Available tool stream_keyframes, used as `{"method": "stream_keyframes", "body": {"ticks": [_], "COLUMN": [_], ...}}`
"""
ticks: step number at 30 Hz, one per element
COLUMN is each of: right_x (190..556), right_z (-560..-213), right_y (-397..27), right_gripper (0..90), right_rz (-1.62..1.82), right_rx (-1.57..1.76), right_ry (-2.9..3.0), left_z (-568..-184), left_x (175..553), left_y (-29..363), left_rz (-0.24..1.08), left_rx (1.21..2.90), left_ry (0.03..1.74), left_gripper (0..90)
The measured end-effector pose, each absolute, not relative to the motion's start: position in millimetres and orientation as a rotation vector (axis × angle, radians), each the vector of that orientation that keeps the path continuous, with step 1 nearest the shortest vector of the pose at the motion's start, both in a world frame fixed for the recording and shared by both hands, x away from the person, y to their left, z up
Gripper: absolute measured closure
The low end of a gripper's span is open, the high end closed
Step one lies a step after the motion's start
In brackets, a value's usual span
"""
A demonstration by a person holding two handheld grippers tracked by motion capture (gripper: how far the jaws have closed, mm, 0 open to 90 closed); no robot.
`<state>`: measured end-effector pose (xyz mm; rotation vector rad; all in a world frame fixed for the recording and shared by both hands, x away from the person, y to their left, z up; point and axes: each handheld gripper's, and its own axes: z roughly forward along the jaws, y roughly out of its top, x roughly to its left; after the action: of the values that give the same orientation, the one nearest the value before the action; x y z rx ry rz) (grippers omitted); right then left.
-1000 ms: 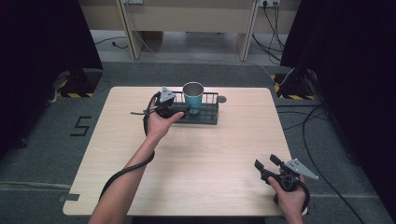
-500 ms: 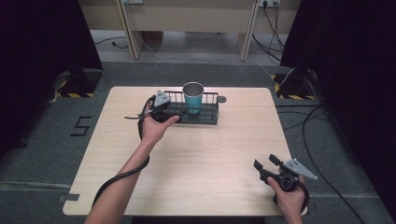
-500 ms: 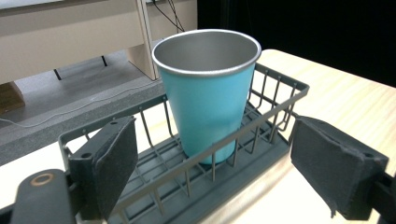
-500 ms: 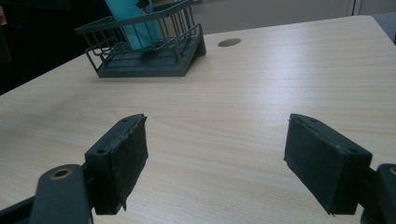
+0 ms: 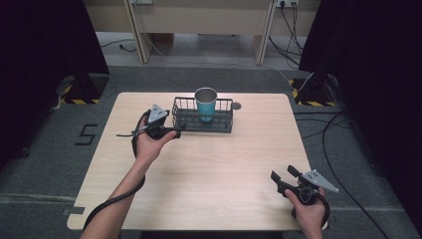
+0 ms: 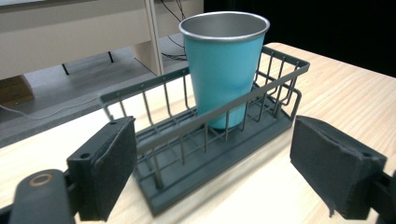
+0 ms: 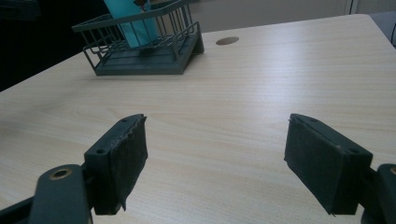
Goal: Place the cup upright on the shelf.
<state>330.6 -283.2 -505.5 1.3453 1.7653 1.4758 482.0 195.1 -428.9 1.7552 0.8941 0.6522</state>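
A teal metal cup [image 5: 205, 105] stands upright in a dark wire basket [image 5: 220, 122] at the back middle of the wooden table [image 5: 214, 164]. My left gripper [image 5: 175, 130] is open, just off the basket's left end, and holds nothing. In the left gripper view the cup [image 6: 224, 65] and basket [image 6: 201, 154] sit straight ahead, beyond the open left gripper [image 6: 219, 163]. My right gripper [image 5: 283, 173] rests open near the front right edge. In the right gripper view the right gripper [image 7: 215, 163] frames bare tabletop, with the basket [image 7: 140, 51] and cup [image 7: 127, 18] far off.
A round cable hole [image 5: 236, 105] sits in the tabletop just right of the basket, also seen as a hole [image 7: 227, 40] in the right gripper view. Cables [image 5: 343, 149] lie on the grey floor to the right. Desk legs [image 5: 261, 35] stand behind the table.
My left gripper has drawn back from the basket, moving left and toward the person. The cup stays in the basket. The right gripper has not moved.
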Motion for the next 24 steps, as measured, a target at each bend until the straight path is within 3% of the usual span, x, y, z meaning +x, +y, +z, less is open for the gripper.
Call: {"method": "stream_keyframes", "body": {"ticks": [24], "right_x": [331.8], "right_z": [-505.3], "right_y": [-283.9], "right_gripper": [21.7], "right_rz": [1.472], "right_rx": [1.348], "right_ry": [1.761], "left_z": [-443.6], "left_x": [431.9], "left_y": [247.3], "left_rz": [0.683], "left_rx": [1.697], "left_ry": [0.928], "left_gripper": [14.4]}}
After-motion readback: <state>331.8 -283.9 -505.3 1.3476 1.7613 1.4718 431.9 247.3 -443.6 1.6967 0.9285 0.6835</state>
